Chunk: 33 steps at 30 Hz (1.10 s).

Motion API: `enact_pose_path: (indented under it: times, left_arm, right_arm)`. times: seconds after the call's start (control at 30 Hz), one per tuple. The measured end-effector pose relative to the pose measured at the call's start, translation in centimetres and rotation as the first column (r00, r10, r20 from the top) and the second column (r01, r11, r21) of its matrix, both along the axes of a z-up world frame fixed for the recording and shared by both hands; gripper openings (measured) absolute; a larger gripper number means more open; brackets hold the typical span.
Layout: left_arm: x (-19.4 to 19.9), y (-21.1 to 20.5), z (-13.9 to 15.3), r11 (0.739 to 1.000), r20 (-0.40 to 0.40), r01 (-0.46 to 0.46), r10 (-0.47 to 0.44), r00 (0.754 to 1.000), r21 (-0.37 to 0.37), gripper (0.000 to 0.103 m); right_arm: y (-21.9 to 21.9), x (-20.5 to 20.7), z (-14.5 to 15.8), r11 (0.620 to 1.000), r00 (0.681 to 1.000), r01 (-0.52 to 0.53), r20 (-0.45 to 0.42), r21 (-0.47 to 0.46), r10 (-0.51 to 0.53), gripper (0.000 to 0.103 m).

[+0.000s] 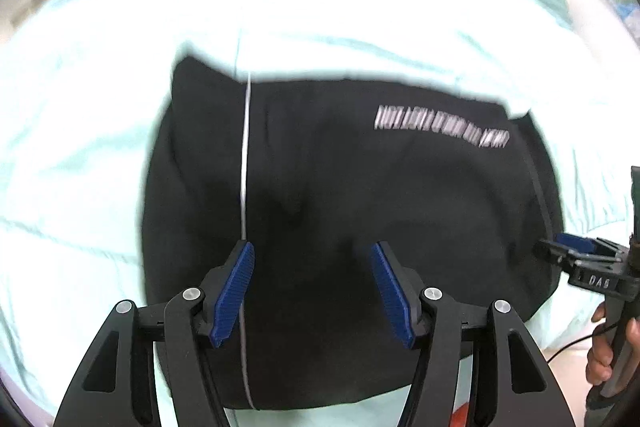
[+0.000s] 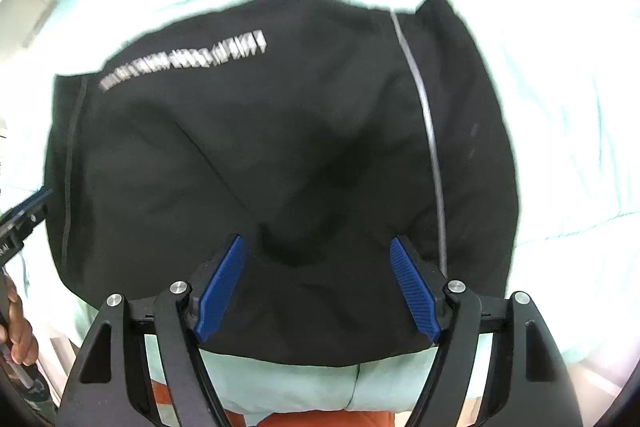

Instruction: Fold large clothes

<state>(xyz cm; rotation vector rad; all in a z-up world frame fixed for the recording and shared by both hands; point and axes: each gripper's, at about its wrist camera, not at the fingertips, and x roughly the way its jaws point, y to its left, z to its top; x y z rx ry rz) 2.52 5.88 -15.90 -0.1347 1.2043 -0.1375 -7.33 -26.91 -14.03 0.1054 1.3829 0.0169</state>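
On the pale green bedsheet, a folded black garment bears blurred, unreadable white lettering; both claws gape empty.

One black garment is seen, folded, with one line of pale printed lettering and one thin white stripe. One pale green bed sheet lies beneath it. Two grippers are counted: the left gripper and the right gripper, each with two blue pads. Two hands are partly seen.
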Motion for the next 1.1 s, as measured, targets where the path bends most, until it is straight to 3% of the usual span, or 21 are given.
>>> enact_pose_path:
  times: [0.33, 0.4, 0.57, 0.67, 0.9, 1.1]
  left_arm:
    - [-0.8, -1.1, 12.0, 1.000, 0.229, 0.000, -0.003, 0.973, 0.014, 0.063]
    - [-0.8, -1.9, 13.6, 0.999, 0.267, 0.001, -0.014, 0.964, 0.049, 0.063]
    - [-1.1, -2.3, 16.2, 0.995, 0.314, -0.037, 0.005, 0.949, 0.097, 0.064]
    - [-1.8, -2.8, 17.2, 0.969, 0.339, -0.090, 0.006, 0.941, 0.232, 0.064]
    - [-3.7, -3.7, 19.1, 0.955, 0.386, -0.090, -0.027, 0.922, 0.282, 0.064]
    - [-4.0, -3.9, 18.9, 0.957, 0.389, -0.082, -0.034, 0.921, 0.280, 0.064]
  right_arm:
    - [2.6, -0.5, 12.2, 0.999, 0.977, -0.031, 0.209, -0.006, 0.032, 0.078]
    - [4.2, -0.2, 11.1, 1.000, 0.973, -0.009, 0.231, -0.006, 0.011, 0.079]
    - [5.2, -0.7, 13.4, 0.999, 0.957, 0.026, 0.291, -0.034, -0.015, 0.079]
    - [5.8, -1.1, 15.2, 0.997, 0.941, 0.031, 0.338, -0.067, -0.006, 0.079]
    - [8.1, -2.0, 17.6, 0.994, 0.908, 0.025, 0.419, -0.104, 0.021, 0.082]
    - [8.0, -1.5, 16.5, 0.994, 0.920, 0.016, 0.391, -0.112, 0.029, 0.082]
